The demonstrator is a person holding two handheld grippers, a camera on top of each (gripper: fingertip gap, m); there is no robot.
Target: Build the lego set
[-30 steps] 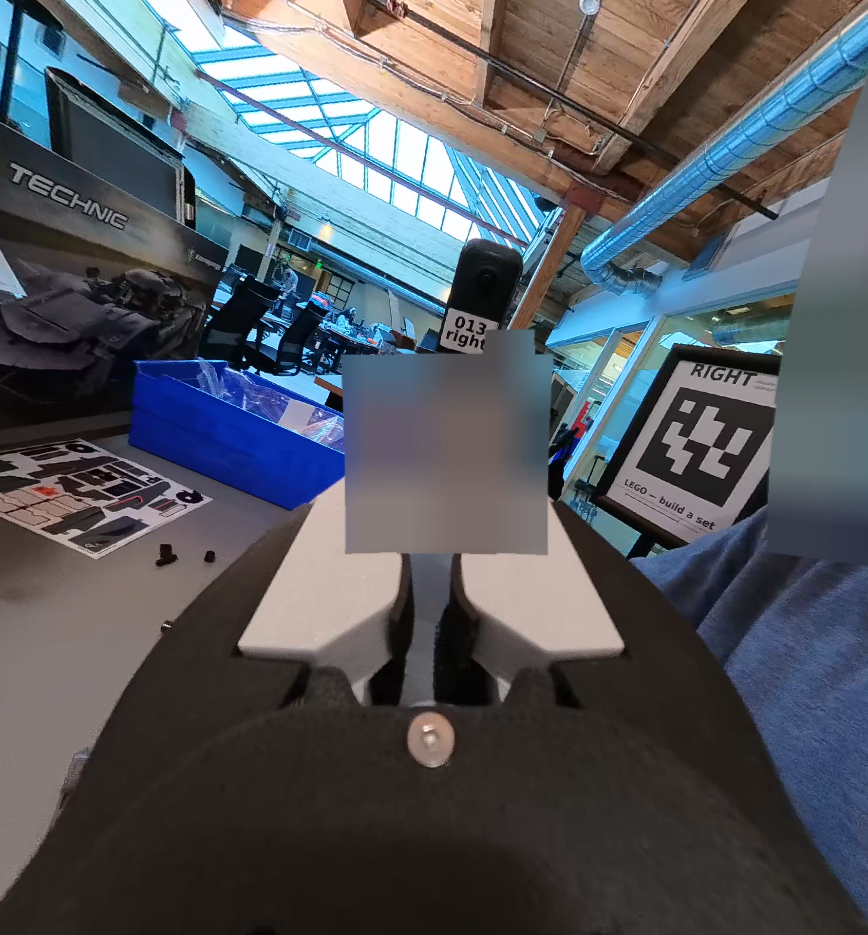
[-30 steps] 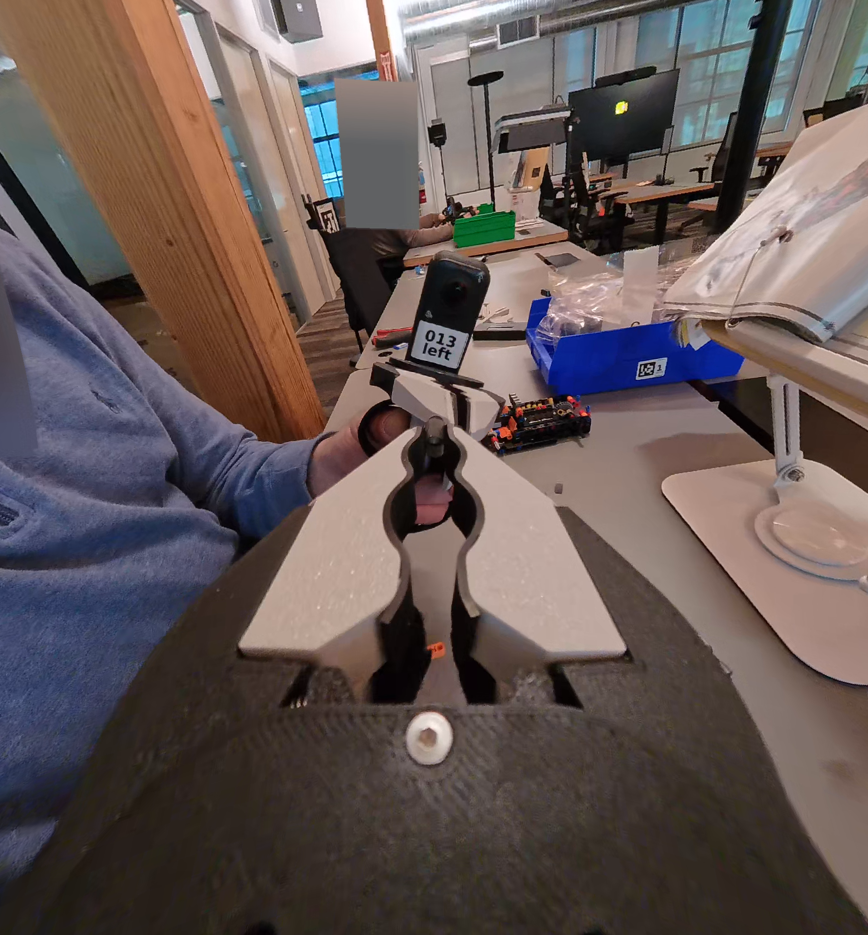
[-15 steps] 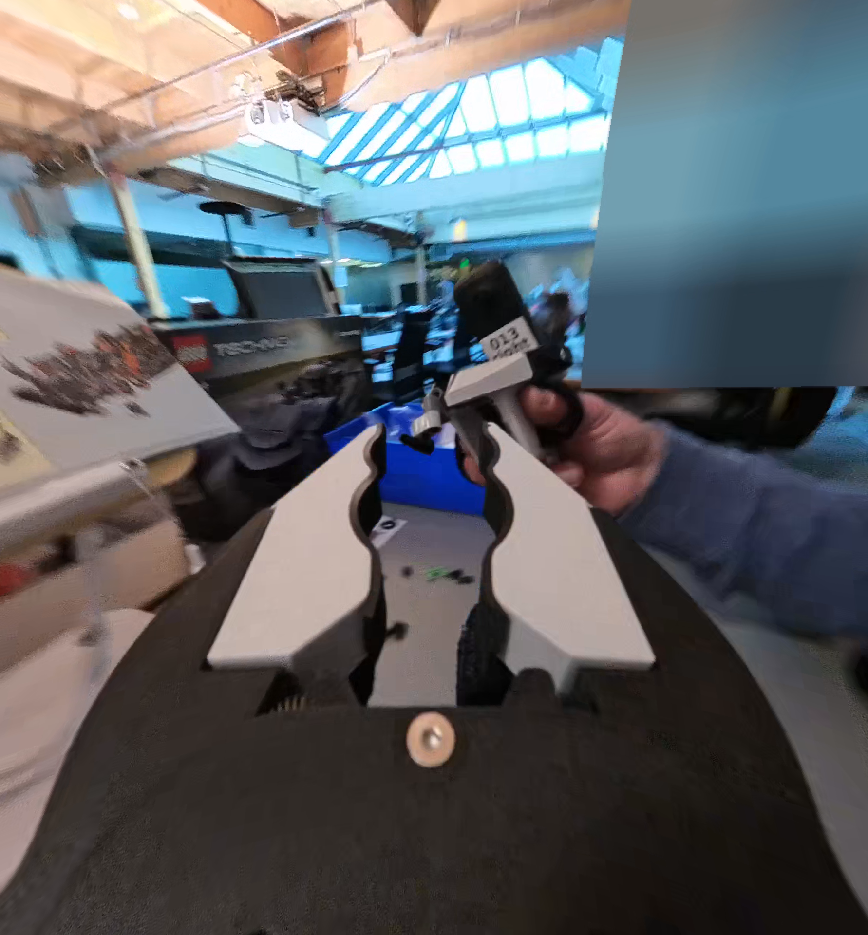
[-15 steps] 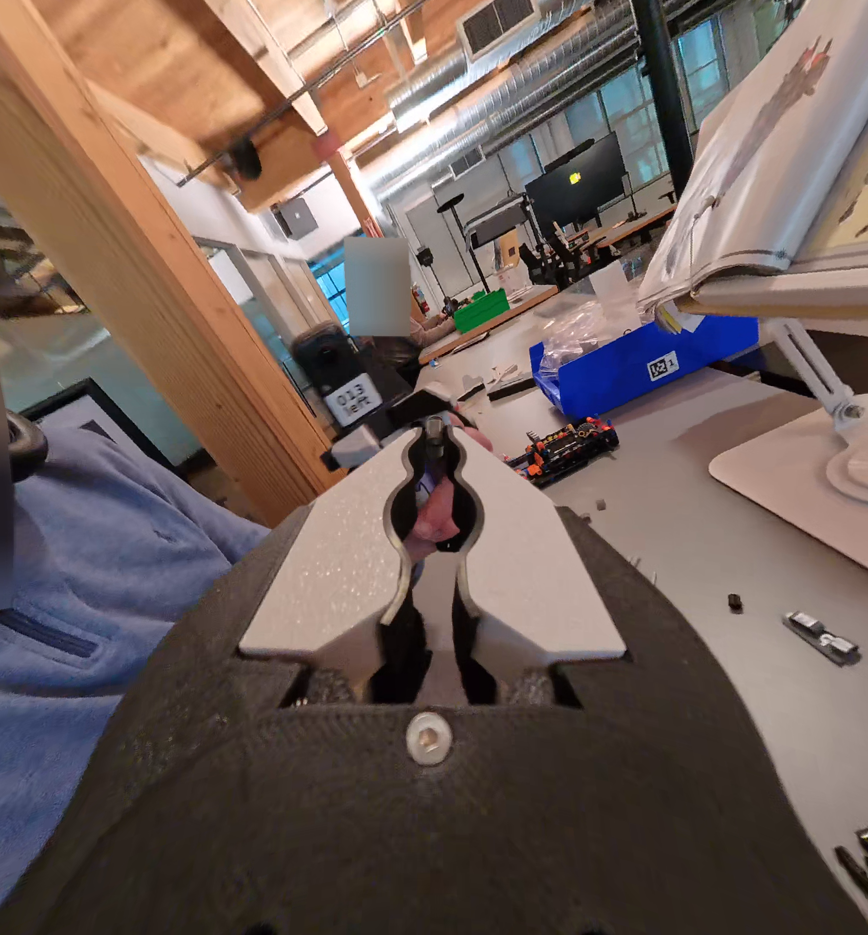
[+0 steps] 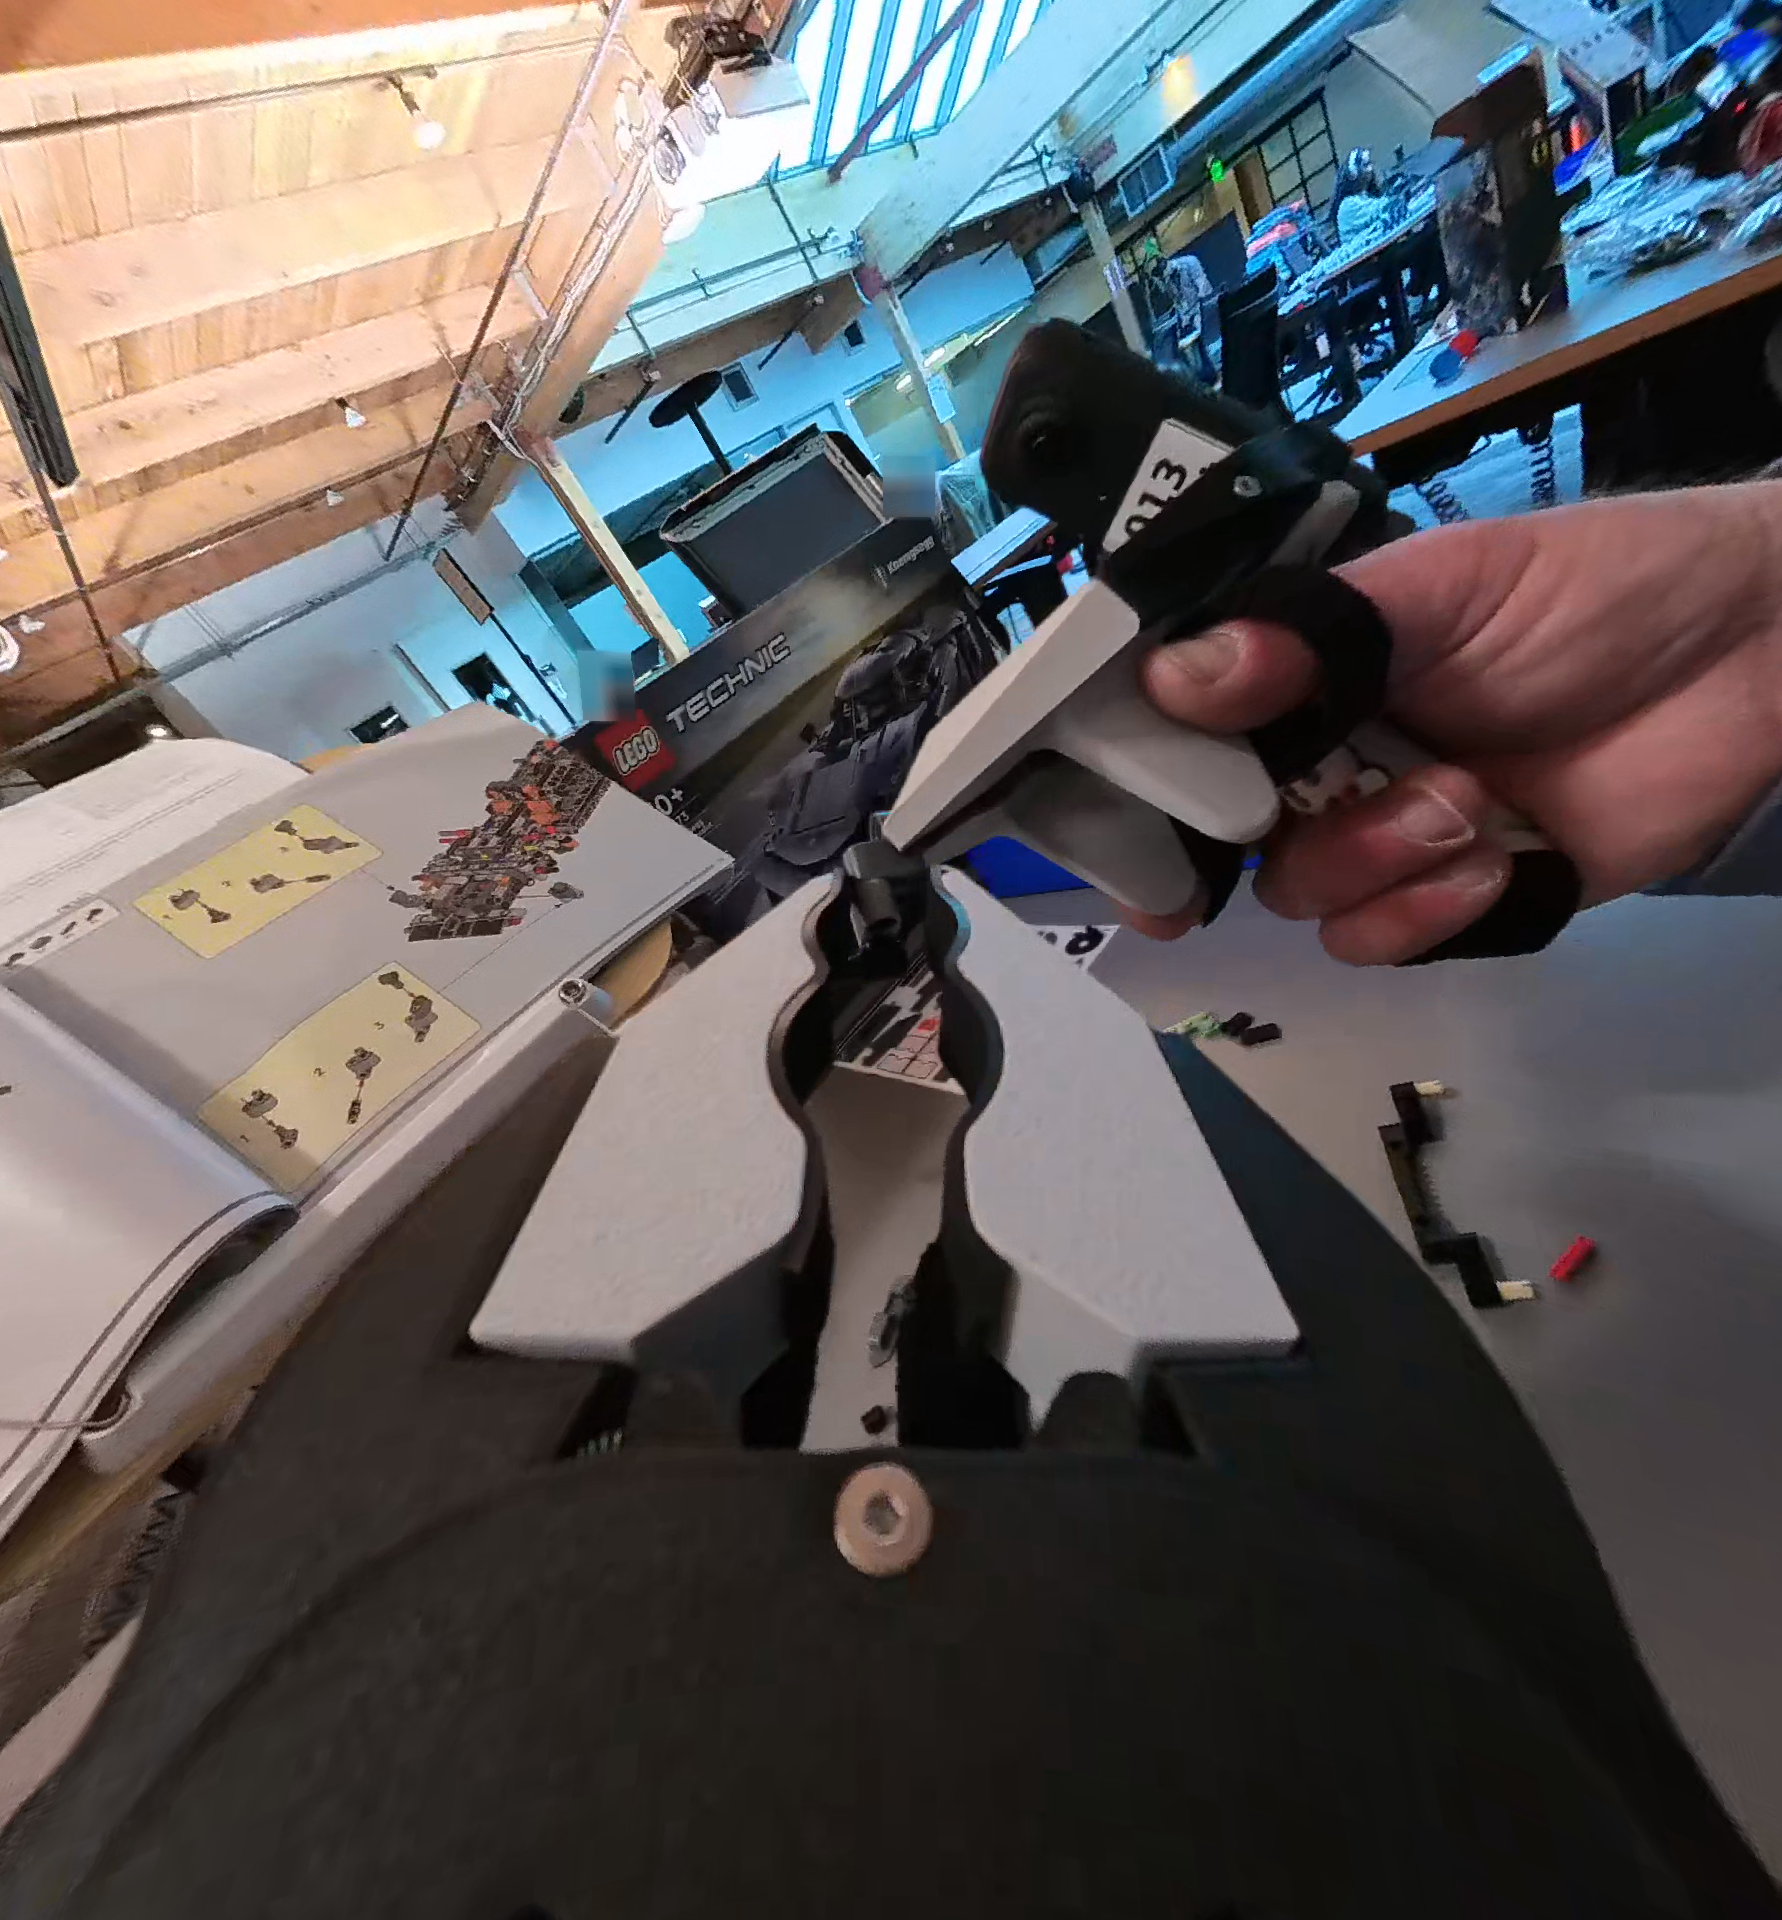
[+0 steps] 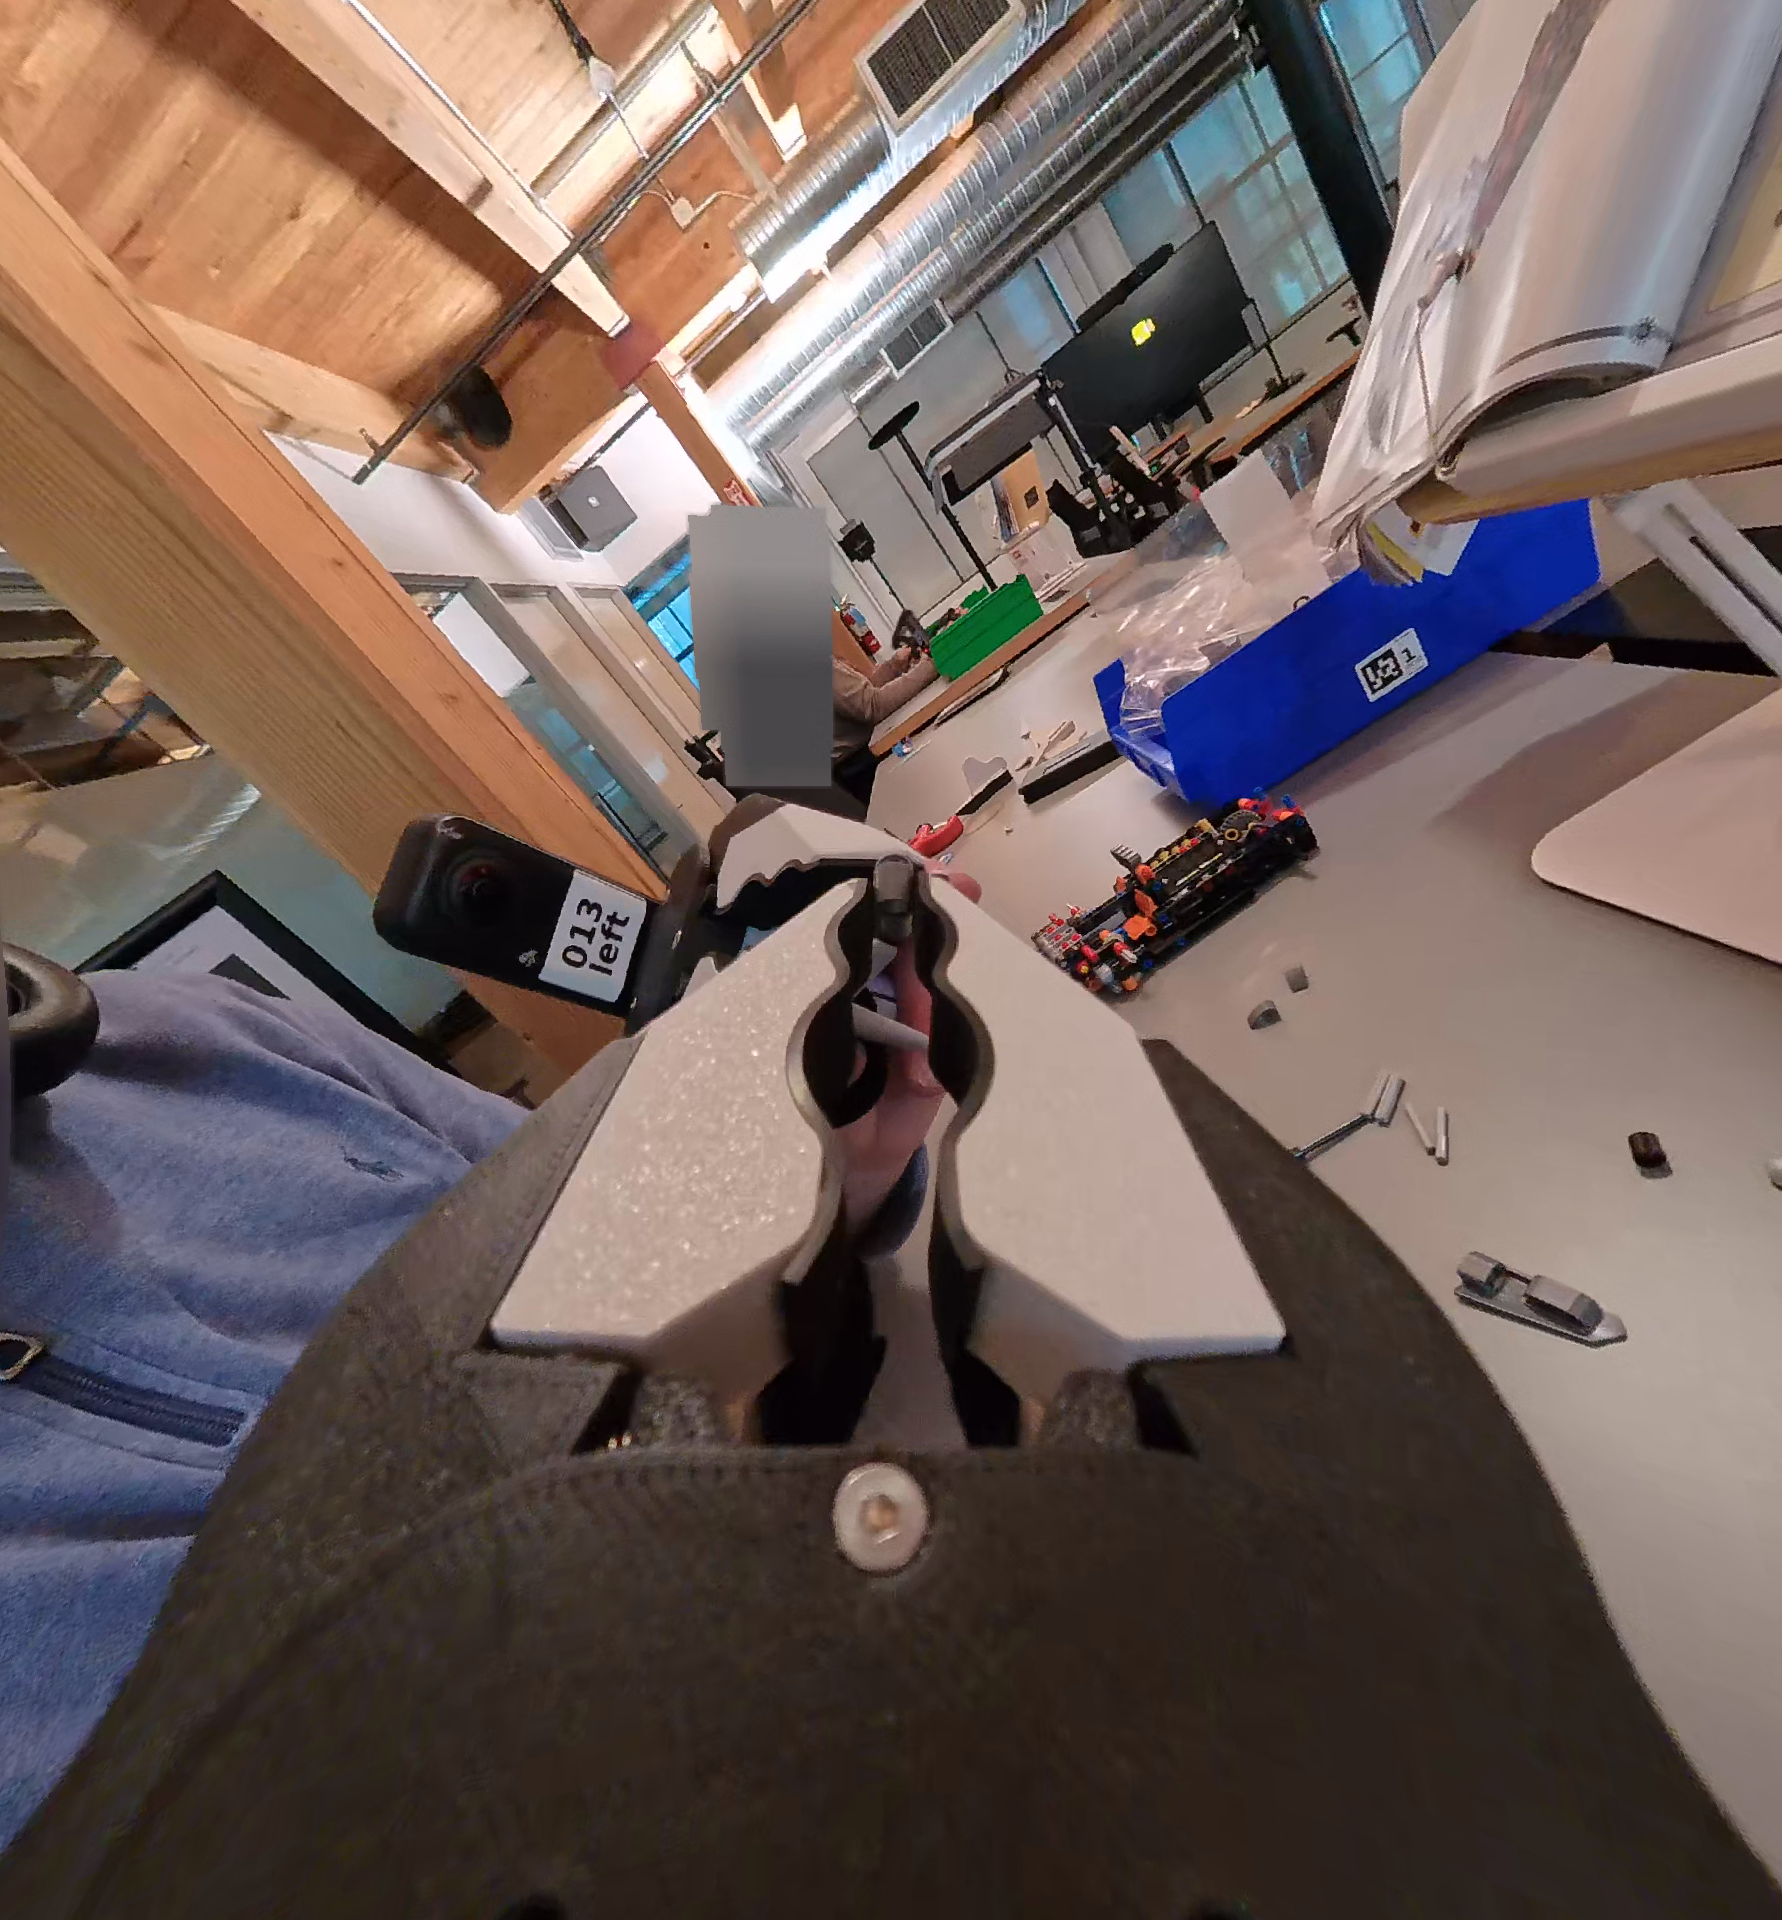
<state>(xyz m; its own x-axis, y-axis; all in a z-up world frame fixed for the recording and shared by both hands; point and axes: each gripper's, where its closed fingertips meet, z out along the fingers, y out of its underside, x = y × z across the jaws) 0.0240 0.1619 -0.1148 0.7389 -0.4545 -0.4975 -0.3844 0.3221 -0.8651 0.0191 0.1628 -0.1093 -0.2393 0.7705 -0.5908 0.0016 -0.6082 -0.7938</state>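
My right gripper [image 6: 892,883] is shut on a small dark grey piece [image 6: 892,902], held up in the air. In the left wrist view it [image 5: 892,836] comes in from the right, held by a hand, with the piece [image 5: 874,896] hanging at its tips. My left gripper [image 5: 885,888] has its jaws narrowed around that same piece. I cannot tell whether its pads press on it. The left gripper also shows in the right wrist view [image 6: 866,857], tip to tip with the right one. A partly built black and orange model [image 6: 1188,894] lies on the grey table [image 6: 1489,1558].
An open instruction booklet [image 5: 295,935] rests on a white stand [image 6: 1697,862]. A blue bin [image 6: 1334,686] holds plastic bags. The set's box [image 5: 752,675] stands behind. Loose pieces lie around: a long black part [image 5: 1427,1195], a red bit [image 5: 1573,1257], grey parts [image 6: 1536,1299]. Less than 4 cm separates the two grippers' tips.
Both grippers have tilted and come together tip to tip. The left jaws, wide open half a second ago, have narrowed around the piece that the right gripper holds.
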